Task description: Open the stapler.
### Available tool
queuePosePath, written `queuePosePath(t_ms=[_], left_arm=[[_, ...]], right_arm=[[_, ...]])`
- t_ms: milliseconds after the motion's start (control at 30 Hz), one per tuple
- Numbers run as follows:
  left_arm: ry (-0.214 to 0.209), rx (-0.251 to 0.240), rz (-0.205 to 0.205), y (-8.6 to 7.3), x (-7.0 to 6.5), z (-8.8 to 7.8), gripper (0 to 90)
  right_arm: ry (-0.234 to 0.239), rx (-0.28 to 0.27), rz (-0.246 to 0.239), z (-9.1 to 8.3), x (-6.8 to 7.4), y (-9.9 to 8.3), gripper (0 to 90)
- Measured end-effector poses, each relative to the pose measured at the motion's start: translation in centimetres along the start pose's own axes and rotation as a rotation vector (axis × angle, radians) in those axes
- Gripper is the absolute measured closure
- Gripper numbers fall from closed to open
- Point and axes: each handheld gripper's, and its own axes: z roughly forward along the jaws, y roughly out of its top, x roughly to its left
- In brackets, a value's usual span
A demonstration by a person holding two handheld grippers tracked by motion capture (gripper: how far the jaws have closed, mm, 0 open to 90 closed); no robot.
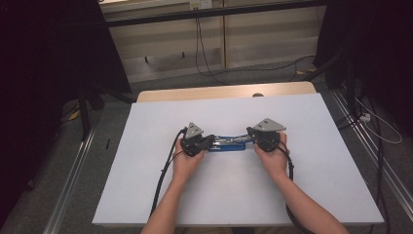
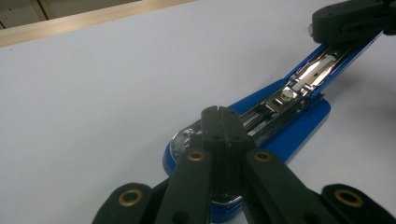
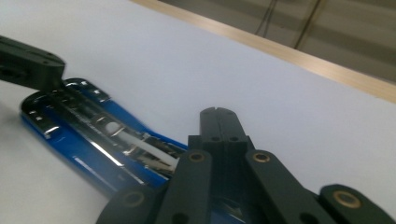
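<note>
White sheeting covers the desk (image 1: 146, 185), with a strip of bare wood showing along its far edge and dark cables trailing over the floor beyond. Near the middle of the desk lies a blue stapler (image 1: 229, 143), swung open flat, so that its base and its metal staple channel stretch in one line between the person's two hands.

The left gripper (image 1: 208, 141) rests over the left end of the stapler; in the left gripper view its fingers (image 2: 223, 122) are clenched together with nothing between them, their tips over the chromed, rounded end of the base (image 2: 180, 140). The right gripper (image 1: 252, 132) sits at the other end, its fingers (image 3: 223, 122) likewise pressed shut on nothing, lying above the blue body (image 3: 98, 163); whether either pair of fingers actually touches the stapler cannot be told.

Judging from this, the step in hand looks like steadying or pressing the opened stapler at both ends, perhaps before loading it or folding it shut. The next move would seem to call for one gripper to pin the base down while the other parts its fingers and takes hold of the top arm. Pushing with shut fingers could slide the stapler across the smooth sheet.
</note>
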Motion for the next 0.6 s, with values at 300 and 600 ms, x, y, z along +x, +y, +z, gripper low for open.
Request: queuePosePath(t_ms=[300, 600], left_arm=[[0.015, -0.013, 0.004, 0.16, -0.3, -0.08, 90.0], [-0.016, -0.045, -0.017, 0.37, -0.14, -0.27, 87.8]], right_arm=[[0.012, 0.019, -0.016, 0.45, -0.01, -0.41, 90.0], [0.03, 0.023, -0.028, 0.35, -0.1, 0.03, 90.0]])
